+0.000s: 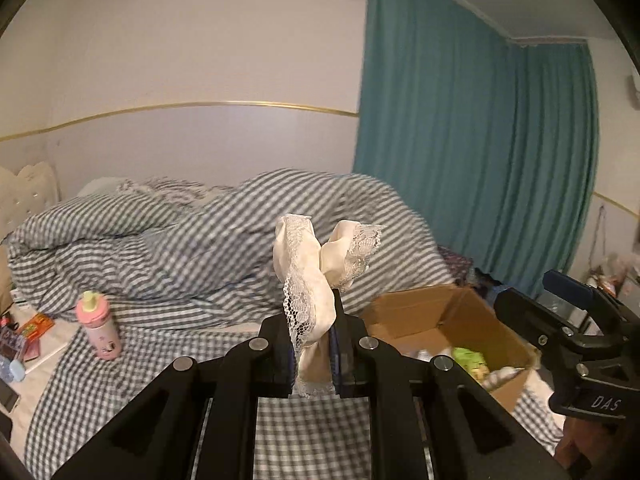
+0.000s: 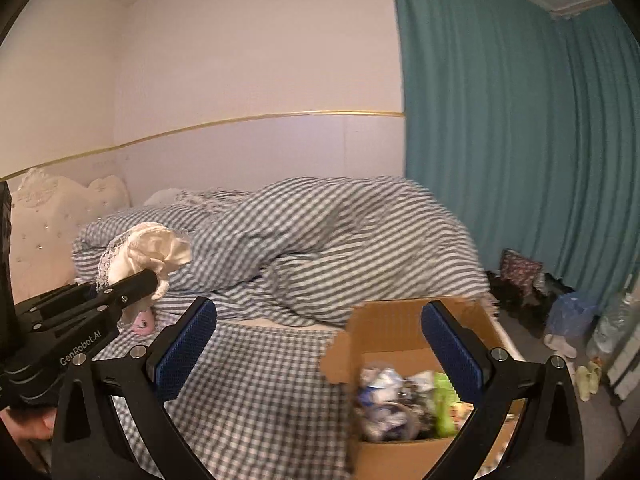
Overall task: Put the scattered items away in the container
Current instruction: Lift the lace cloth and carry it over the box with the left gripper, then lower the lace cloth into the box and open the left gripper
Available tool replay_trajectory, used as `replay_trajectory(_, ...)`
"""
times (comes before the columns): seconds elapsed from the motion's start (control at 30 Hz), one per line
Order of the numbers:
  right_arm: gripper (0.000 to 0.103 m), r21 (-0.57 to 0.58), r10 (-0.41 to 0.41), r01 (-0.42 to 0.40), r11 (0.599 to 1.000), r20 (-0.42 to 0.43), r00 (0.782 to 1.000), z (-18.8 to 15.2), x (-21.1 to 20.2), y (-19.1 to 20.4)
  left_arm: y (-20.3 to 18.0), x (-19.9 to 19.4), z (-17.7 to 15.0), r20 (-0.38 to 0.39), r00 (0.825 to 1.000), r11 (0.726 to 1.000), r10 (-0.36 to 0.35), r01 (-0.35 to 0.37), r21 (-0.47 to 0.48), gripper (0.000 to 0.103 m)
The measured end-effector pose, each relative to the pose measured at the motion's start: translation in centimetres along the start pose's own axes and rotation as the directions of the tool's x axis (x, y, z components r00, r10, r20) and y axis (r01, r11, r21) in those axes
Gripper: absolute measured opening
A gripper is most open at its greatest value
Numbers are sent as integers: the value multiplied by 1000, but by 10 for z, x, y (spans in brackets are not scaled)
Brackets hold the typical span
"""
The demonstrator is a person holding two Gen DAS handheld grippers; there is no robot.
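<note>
Your room is dim, with warm indoor light and no visible lamp. No glare. Both views are fisheye: dark vignette in your corners, wall trim [image 1: 200, 106] bowed. Motion blur smears the checked duvet [image 2: 320, 232] and the cardboard box [image 2: 400, 380] contents in your right wrist view. Soft shadows, low contrast throughout.

cloth: cream lace-trimmed piece [image 1: 308, 280], bunched, was pinched upright above the bed
box: open cardboard carton [image 2: 400, 328] sat on gingham sheet, partly filled with mixed items
bottle: pink [image 1: 99, 326], stood upright on bed
</note>
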State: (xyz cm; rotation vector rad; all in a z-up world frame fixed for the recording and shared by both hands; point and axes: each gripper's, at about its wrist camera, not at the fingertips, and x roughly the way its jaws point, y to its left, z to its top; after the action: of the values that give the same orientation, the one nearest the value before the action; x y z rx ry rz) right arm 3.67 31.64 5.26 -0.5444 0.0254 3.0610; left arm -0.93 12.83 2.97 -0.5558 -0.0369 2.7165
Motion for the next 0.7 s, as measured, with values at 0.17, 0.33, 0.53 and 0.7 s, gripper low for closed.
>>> replay_trajectory(0.17,103,28,-74,74,997,11,997,-1,-24,-40,-43,4,2,-6,998,997,-69,69,27,13)
replay_trajectory(0.33,103,52,-139,138,989,17,990,-5,-46,-78,-86,16,-5,-33,992,991,-118,120,59,13)
replay_trajectory(0.53,103,95,-196,194,976,11,981,-13,-63,-120,-139,38,-11,-81,981,979,-176,183,90,13)
replay_trajectory(0.7,103,130,-231,230,965,-6,973,-22,-70,-156,-176,62,-23,-124,970,966,-209,225,126,13)
